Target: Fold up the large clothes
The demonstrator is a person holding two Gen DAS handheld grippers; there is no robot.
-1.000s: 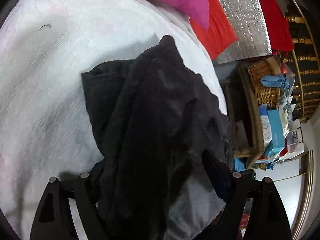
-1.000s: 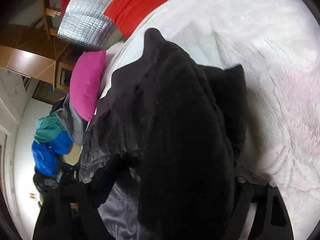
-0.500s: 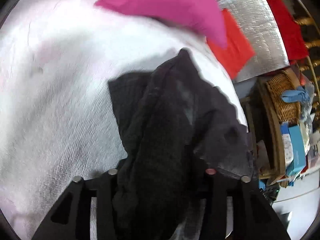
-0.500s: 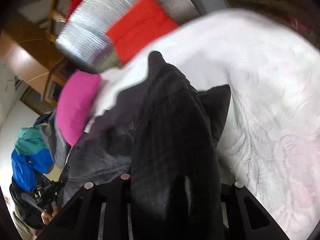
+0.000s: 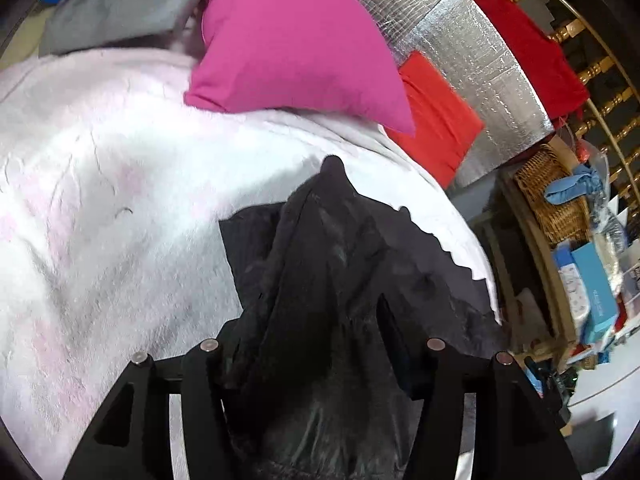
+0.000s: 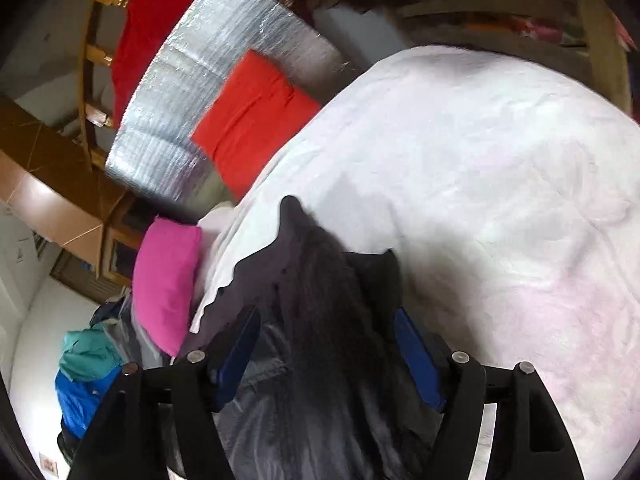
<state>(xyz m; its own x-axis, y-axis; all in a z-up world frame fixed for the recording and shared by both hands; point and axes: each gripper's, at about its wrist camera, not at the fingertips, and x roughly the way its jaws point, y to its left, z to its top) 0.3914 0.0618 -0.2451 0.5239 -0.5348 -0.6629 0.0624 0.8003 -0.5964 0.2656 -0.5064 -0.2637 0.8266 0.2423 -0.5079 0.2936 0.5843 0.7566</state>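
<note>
A large black garment [image 5: 320,272] hangs bunched between the fingers of my left gripper [image 5: 316,320], which is shut on it above the white bed cover [image 5: 100,200]. The same black garment [image 6: 320,300] runs through my right gripper [image 6: 324,328], whose blue-padded fingers [image 6: 416,356] are closed in on the cloth. The garment's far end trails down onto the cover in both views. The fingertips are mostly hidden by the fabric.
A pink pillow [image 5: 296,48] and a red cushion [image 5: 436,116] lie at the head of the bed, by a silver foil panel [image 5: 460,52]. A wicker basket [image 5: 556,196] and boxes stand on shelves to the right. Blue and teal clothes [image 6: 84,376] are piled beside the bed.
Both grippers have closed on the black garment and lifted it up and back from the bed. More of the pillow, cushion and room has come into view.
</note>
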